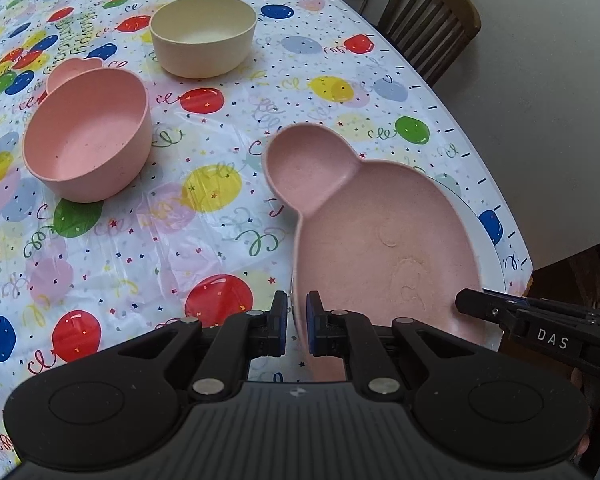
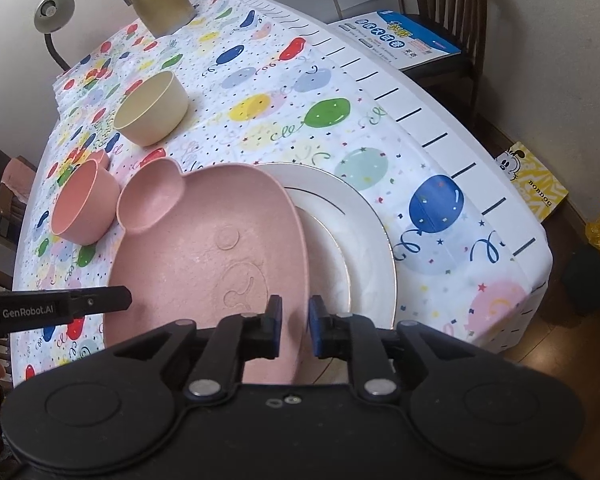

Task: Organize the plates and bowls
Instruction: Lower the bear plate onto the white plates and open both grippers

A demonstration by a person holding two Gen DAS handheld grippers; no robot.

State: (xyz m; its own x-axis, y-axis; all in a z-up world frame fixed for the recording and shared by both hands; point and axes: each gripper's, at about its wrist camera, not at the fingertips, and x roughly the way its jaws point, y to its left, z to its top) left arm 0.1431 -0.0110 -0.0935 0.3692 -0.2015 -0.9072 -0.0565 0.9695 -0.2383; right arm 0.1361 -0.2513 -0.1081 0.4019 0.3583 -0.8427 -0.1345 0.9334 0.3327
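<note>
The pink plate (image 2: 204,256) lies partly on the white plate (image 2: 352,236) near the surface (image 2: 380,136) edge, its ear pointing away toward the pink bowl (image 2: 82,208). Left gripper (image 1: 297,320) fingers pinch its near rim; right gripper (image 2: 296,328) fingers straddle the rim, slightly spread.

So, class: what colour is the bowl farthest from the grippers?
Cream, a pale yellow bowl; clearest in the left wrist view.

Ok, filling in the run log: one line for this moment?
left gripper: shut on pink plate rim | right gripper: open, rim between fingers | pink plate: lying on white plate
</note>
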